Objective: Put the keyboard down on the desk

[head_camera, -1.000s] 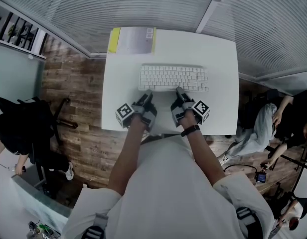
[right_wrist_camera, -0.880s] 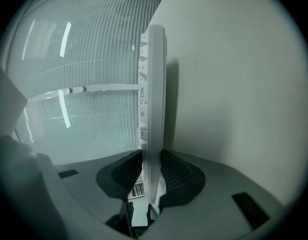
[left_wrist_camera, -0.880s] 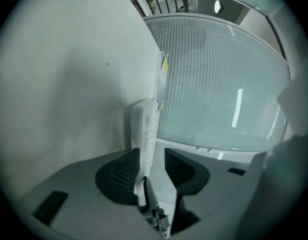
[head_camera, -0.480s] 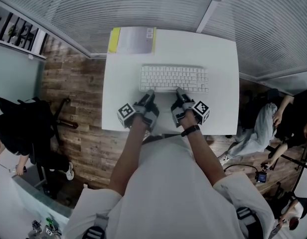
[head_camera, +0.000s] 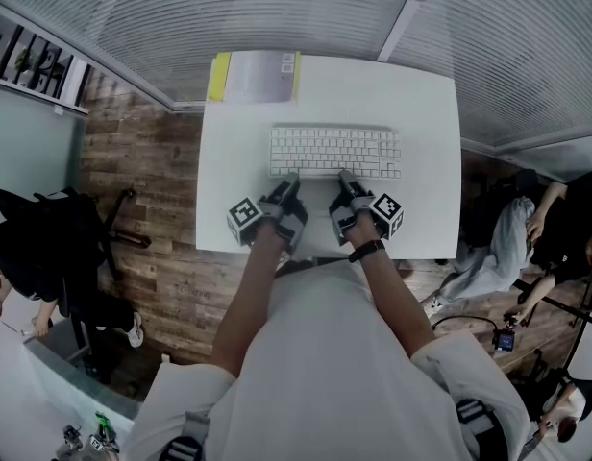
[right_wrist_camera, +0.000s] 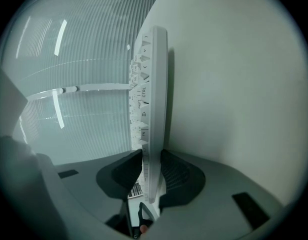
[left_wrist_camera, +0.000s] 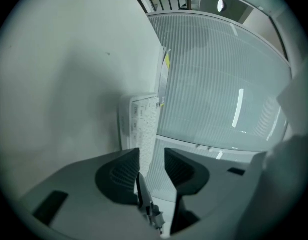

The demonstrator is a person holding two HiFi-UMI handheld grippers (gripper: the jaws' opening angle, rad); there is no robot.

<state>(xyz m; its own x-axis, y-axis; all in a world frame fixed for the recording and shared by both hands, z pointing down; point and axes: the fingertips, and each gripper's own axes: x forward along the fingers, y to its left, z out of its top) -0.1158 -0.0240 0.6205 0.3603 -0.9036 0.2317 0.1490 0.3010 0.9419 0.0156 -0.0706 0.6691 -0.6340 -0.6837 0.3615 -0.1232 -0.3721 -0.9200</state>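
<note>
A white keyboard [head_camera: 334,150] lies lengthwise across the middle of the white desk [head_camera: 426,104]. Both grippers sit at its near long edge. My right gripper [head_camera: 344,176] is shut on that edge: in the right gripper view the keyboard [right_wrist_camera: 155,84] runs between the pads, one on the keys and one on the underside, with the desk top [right_wrist_camera: 234,99] close beside it. My left gripper [head_camera: 288,179] is open. In the left gripper view its jaws [left_wrist_camera: 152,156] stand apart, with the keyboard's edge [left_wrist_camera: 142,119] just at their tips. Whether the keyboard rests on the desk I cannot tell.
A flat grey pad with a yellow edge [head_camera: 258,77] lies at the desk's far left corner. A ribbed wall [head_camera: 277,8] runs behind the desk. Wooden floor [head_camera: 142,152] lies to the left. People sit at the left [head_camera: 37,248] and right [head_camera: 555,229].
</note>
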